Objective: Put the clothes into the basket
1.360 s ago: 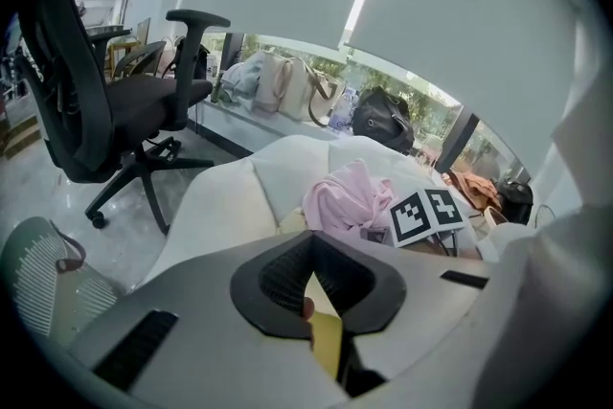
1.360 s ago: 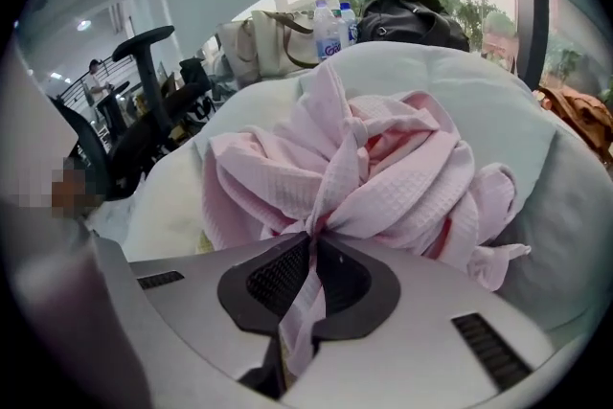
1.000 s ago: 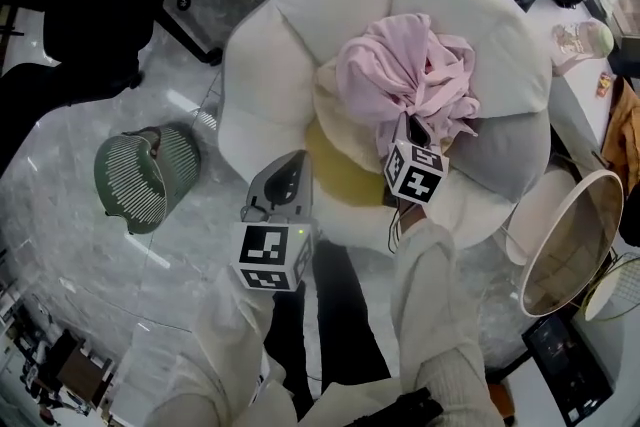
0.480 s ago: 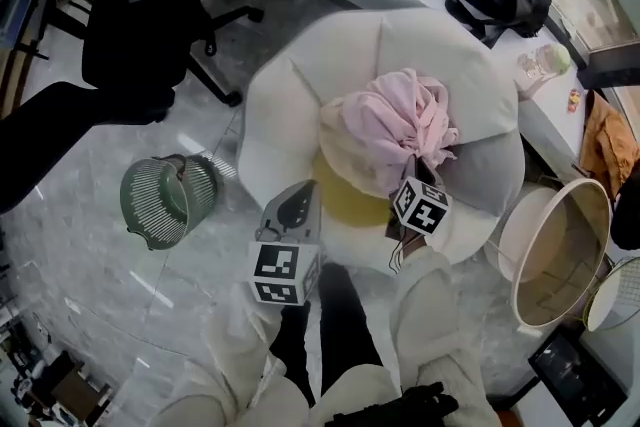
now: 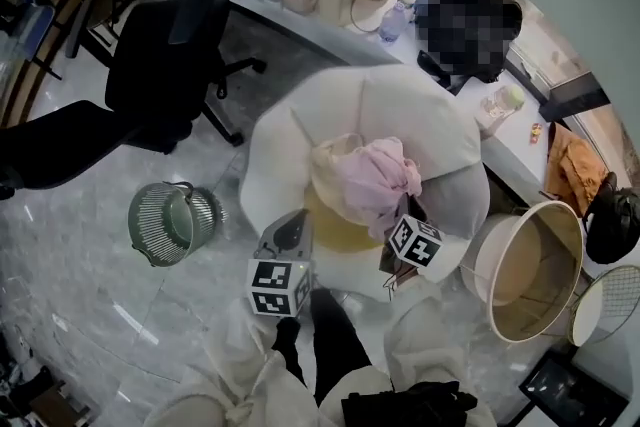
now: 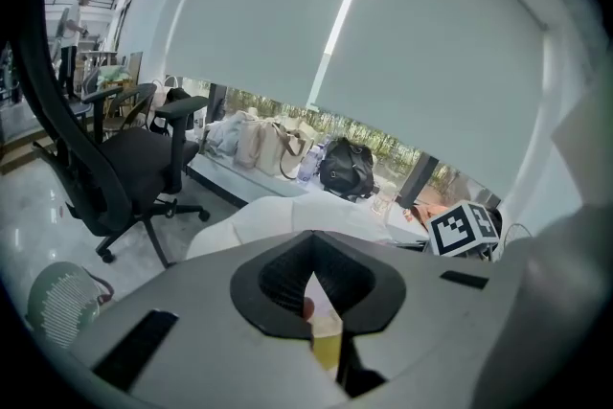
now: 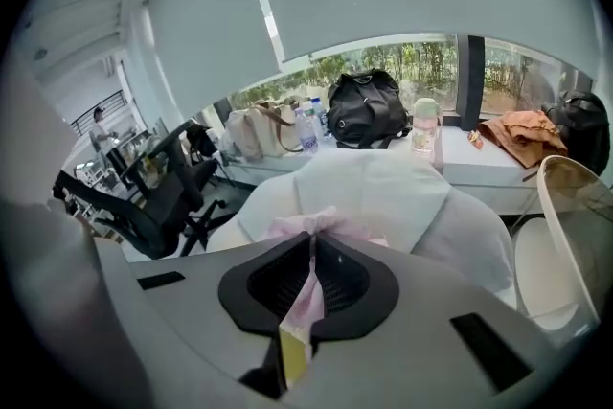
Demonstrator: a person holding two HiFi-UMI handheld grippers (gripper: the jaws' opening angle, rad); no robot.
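Note:
A pink garment [image 5: 372, 177] is bunched on top of a cream cloth [image 5: 325, 160] and a yellow cloth [image 5: 335, 225], all over the seat of a white beanbag chair [image 5: 300, 135]. My right gripper [image 5: 398, 205] is shut on the pink garment [image 7: 306, 225]; a fold of it runs down the seam between the jaws. At the yellow cloth's left edge, my left gripper [image 5: 292, 227] has its jaws together, with a strip of yellow cloth [image 6: 327, 345] in the seam. The cream round basket [image 5: 560, 215] stands on the floor to the right of the beanbag.
A green slatted bin [image 5: 165, 225] lies on the floor to the left. A black office chair [image 5: 165, 65] stands at the back left. Behind the beanbag, a white desk [image 5: 300, 20] holds bags and bottles. A wire basket [image 5: 610, 300] sits at the far right.
Both grippers have risen with the cloths. The pink garment has been drawn into a tighter, narrower bundle, and the whole scene now looks smaller and farther below.

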